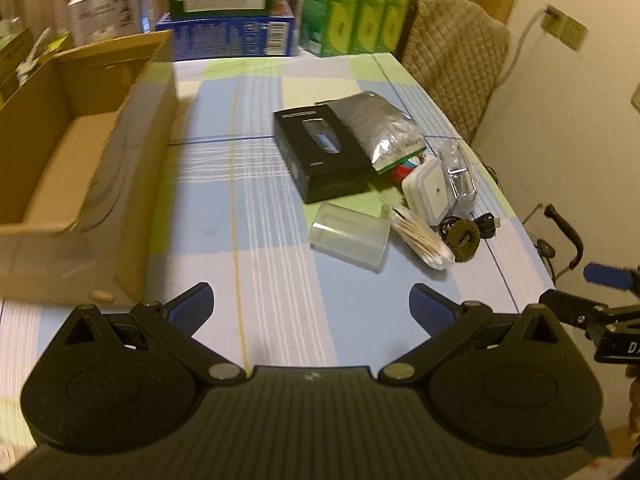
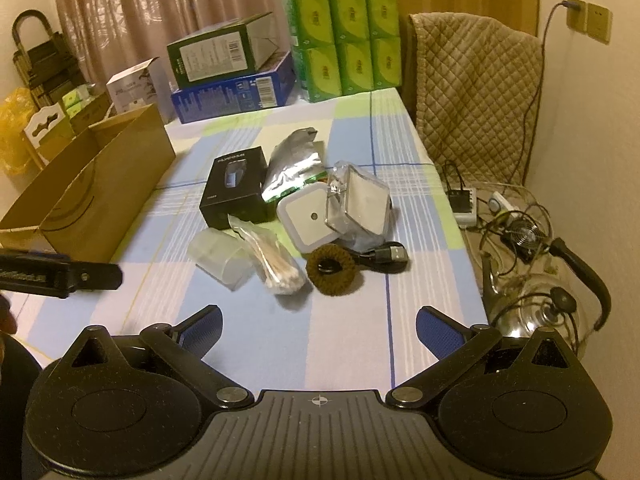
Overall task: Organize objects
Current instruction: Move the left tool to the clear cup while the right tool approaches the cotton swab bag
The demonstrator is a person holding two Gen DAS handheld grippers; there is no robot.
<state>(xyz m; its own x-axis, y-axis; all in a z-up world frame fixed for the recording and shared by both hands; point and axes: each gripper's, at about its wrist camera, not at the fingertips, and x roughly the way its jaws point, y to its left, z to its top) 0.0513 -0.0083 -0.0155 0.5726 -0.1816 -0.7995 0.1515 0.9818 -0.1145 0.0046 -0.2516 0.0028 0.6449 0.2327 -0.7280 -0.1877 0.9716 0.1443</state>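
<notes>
A pile of small objects lies on the checked tablecloth: a black product box (image 1: pixel 320 152) (image 2: pixel 236 188), a silver foil pouch (image 1: pixel 380 124) (image 2: pixel 292 164), a white square night light (image 1: pixel 430 190) (image 2: pixel 310 218), a clear plastic package (image 2: pixel 358 204), a translucent plastic cup on its side (image 1: pixel 350 236) (image 2: pixel 222 258), a bag of cotton swabs (image 1: pixel 420 240) (image 2: pixel 276 268), a brown hair tie (image 1: pixel 462 238) (image 2: pixel 331 270) and a black USB cable (image 2: pixel 380 258). An open cardboard box (image 1: pixel 80 168) (image 2: pixel 92 196) stands at the left. My left gripper (image 1: pixel 312 308) is open and empty. My right gripper (image 2: pixel 318 330) is open and empty, short of the pile.
Blue and green cartons (image 2: pixel 232 76) and green tissue packs (image 2: pixel 346 40) stand at the table's far end. A padded chair (image 2: pixel 476 88) is at the right. Cables, a fan and a glass kettle (image 2: pixel 528 276) lie off the right edge.
</notes>
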